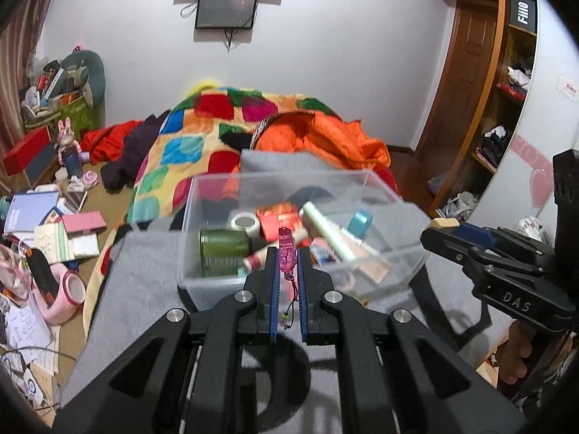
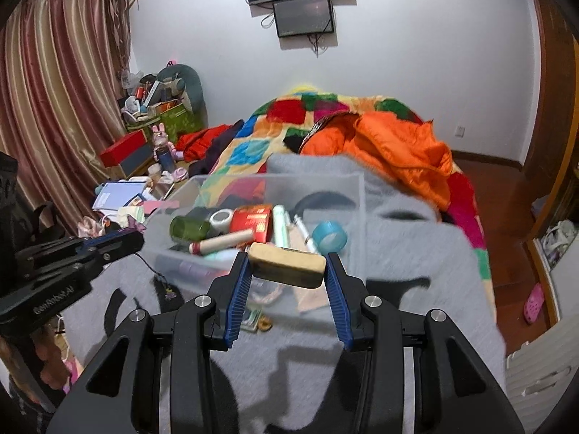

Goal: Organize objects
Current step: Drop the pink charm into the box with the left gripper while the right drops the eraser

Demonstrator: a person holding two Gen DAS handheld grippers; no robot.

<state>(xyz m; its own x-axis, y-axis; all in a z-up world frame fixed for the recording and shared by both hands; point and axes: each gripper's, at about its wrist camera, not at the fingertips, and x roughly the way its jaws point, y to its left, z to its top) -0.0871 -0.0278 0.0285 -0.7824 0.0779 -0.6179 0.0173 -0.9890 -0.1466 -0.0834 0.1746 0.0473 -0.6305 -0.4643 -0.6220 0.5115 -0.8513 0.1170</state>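
Fingers (image 1: pixel 270 282) of the left gripper (image 1: pixel 287 271) were clamped on a pink translucent charm (image 1: pixel 286 253), its cord dangling down between the blue pads. Right gripper (image 2: pixel 287 266) was gripping a tan eraser block (image 2: pixel 287 264) by its two ends, fingers (image 2: pixel 241 289) spread fairly wide around it. Both items sat at the near edge of the clear plastic bin (image 1: pixel 383 195), which rested on a grey sweater (image 1: pixel 144 275) laid over the bed. Bin already held a green jar (image 1: pixel 224 244), tape rolls, a red packet (image 1: pixel 280 222), a white tube (image 1: pixel 327 229) and a blue tape roll (image 1: pixel 360 221).

Risks, as judged: both grippers were close together at the same near wall, so releasing at once could knock them into each other. Charm looked thin and slick; could slip early and land on the sweater outside the bin. Its cord could snag on a pad on release. Eraser was held only at its ends, so a tilt might twist it loose. Bin on soft fabric could shift if bumped.
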